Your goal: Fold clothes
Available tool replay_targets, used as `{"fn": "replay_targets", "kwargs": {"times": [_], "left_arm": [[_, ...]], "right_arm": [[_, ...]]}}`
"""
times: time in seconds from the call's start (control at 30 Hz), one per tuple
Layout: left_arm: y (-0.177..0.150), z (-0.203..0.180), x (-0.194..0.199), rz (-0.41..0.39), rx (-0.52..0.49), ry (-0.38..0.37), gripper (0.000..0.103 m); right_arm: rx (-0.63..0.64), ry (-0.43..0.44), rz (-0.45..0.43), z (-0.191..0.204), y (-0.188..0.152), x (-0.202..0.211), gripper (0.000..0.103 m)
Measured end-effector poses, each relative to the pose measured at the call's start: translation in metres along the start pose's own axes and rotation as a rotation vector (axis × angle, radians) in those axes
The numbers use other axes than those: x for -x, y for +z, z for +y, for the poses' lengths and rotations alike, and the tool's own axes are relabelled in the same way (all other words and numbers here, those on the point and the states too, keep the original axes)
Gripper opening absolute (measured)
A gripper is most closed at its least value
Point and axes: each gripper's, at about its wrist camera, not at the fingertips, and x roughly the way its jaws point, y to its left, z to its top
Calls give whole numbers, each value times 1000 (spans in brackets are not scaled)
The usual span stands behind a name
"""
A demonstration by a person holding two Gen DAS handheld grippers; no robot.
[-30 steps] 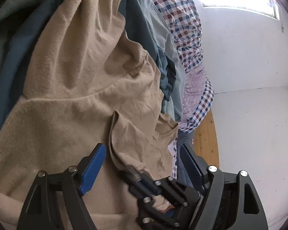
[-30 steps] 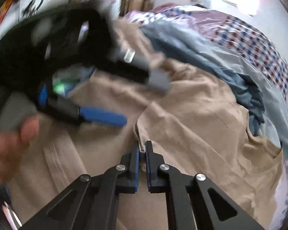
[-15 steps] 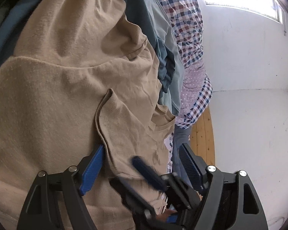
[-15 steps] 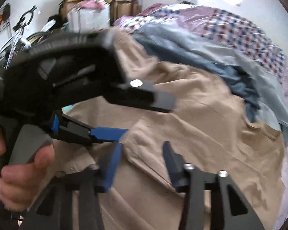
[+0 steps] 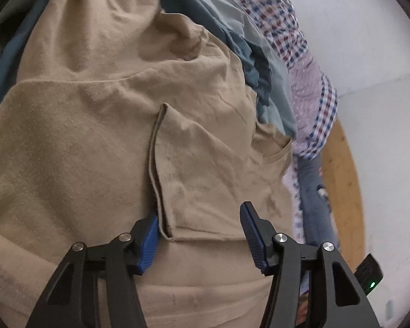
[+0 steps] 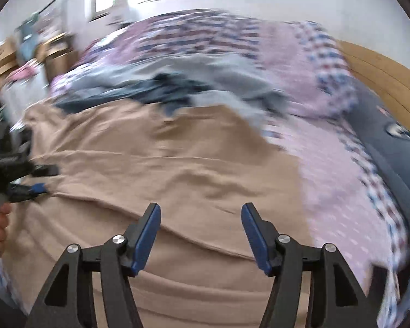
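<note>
A tan T-shirt (image 5: 101,147) lies spread on the bed, with one sleeve (image 5: 205,164) folded over its body. My left gripper (image 5: 199,227) sits low over the sleeve's near corner. Its jaws are closing with that corner between them; the left pad (image 5: 150,232) touches the hem and the right pad (image 5: 252,232) stands clear of the cloth. The right wrist view is blurred by motion. In it my right gripper (image 6: 201,224) hovers over the tan T-shirt (image 6: 177,164), its jaws opening with nothing between them. The left gripper (image 6: 38,180) shows at that view's left edge.
Blue and grey garments (image 5: 248,54) (image 6: 177,87) are heaped beyond the shirt on a checked and pink bed cover (image 6: 328,164). A wooden bed frame (image 6: 382,76) and white wall bound the right side. Jeans (image 5: 311,191) hang at the bed's edge. Boxes (image 6: 2,54) stand at the back left.
My right gripper let go of the sleeve, opened and swung away to the right. The left gripper moved in on the sleeve's corner and its jaws narrowed.
</note>
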Motion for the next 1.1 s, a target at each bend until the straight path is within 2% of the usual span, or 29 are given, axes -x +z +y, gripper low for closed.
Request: {"fn": "replay_targets", "kwargs": {"times": [0.03,0.1,0.17,0.2,0.23,0.4,0.67,0.8,0.87,0.93,0.97,1.0,1.03,1.1], "left_arm": [[-1,0,0,-1,-10,14,57],[-2,1,-1,-2,-21,47,43],[1,7,-1,0,-13,70,19],[2,10,0,-1,-4,76,14],[4,14,0,-5,7,80,5],[14,14,6,-69,11,40,4],[27,9,22,-150,7,-6,3],[34,14,24,-166,27,-16,3],[38,15,24,-169,30,-17,3],[39,17,22,-169,33,-14,3],[39,18,20,-168,34,-12,3],[40,18,19,-168,36,-10,3],[40,19,19,-170,38,-9,3],[41,20,21,-181,43,-8,3]], "right_arm": [[2,-24,9,-9,-5,1,65],[7,-73,26,-26,-15,3,65],[15,-103,50,-40,-25,4,65],[22,-103,68,-44,-30,2,65],[28,-102,85,-48,-36,1,65],[72,-136,144,-58,-55,-10,65],[22,-179,143,-84,-49,-23,65],[48,-185,158,-85,-50,-33,64],[73,-189,163,-82,-52,-38,56],[103,-200,166,-80,-54,-40,56],[115,-207,164,-79,-55,-39,52],[121,-221,167,-81,-56,-39,48],[111,-236,173,-86,-56,-39,34],[75,-227,180,-94,-56,-37,31]]}}
